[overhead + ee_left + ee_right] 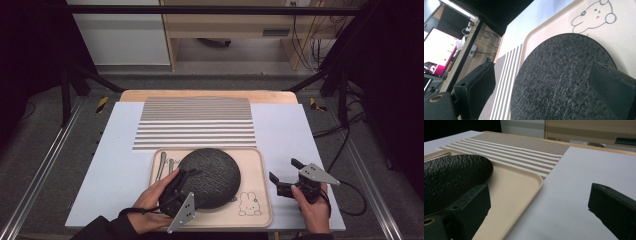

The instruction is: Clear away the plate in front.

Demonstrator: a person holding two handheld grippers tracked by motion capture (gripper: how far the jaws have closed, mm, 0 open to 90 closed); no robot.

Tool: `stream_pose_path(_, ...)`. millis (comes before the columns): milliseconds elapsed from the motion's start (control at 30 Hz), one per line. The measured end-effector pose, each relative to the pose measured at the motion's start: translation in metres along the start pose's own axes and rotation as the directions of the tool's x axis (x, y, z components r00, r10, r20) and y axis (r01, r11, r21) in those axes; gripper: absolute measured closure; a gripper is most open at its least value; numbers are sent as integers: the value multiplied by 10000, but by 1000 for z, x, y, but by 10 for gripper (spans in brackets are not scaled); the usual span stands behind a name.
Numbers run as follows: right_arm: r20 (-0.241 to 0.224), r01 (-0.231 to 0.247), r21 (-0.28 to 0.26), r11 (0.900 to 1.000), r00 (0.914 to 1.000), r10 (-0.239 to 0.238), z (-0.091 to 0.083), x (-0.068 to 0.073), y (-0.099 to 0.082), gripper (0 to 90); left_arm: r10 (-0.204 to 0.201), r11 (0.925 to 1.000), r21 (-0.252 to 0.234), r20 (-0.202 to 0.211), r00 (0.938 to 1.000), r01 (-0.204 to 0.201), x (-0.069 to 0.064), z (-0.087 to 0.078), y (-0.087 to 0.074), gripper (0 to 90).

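On the beige tray (260,165) with the rabbit drawing (249,204) sits the dark textured plate (212,175), tilted I think, its far edge toward the striped placemat (195,122). I have my left gripper (189,173) at the plate's near-left rim; in the left gripper view the jaws stand apart with the plate (556,80) between them, one jaw over its rough face, but I can't be sure they have closed enough to bite. My right gripper (284,176) hovers spread wide over the white table (290,125) just right of the tray (519,192), holding nothing. Cutlery (162,165) lies on the tray beside the plate's left edge. My worry: the grip sits on one edge only, so a lift could let the plate pivot and slip, knocking the cutlery or dragging the tray.
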State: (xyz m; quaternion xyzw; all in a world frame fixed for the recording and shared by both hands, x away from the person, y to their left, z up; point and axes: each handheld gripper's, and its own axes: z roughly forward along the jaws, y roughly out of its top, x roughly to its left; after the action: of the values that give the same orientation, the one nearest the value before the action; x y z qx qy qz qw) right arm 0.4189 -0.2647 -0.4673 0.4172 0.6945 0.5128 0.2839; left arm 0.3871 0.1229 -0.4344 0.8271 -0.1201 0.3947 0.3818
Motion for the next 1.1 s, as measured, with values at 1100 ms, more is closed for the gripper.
stream_pose_path(1100, -13, 65, -1, 10000, 10000, -65, 0, 0, 0, 42, -1323, 9898, 404, -911, 9870, 1364, 26, 11, -12, 66)
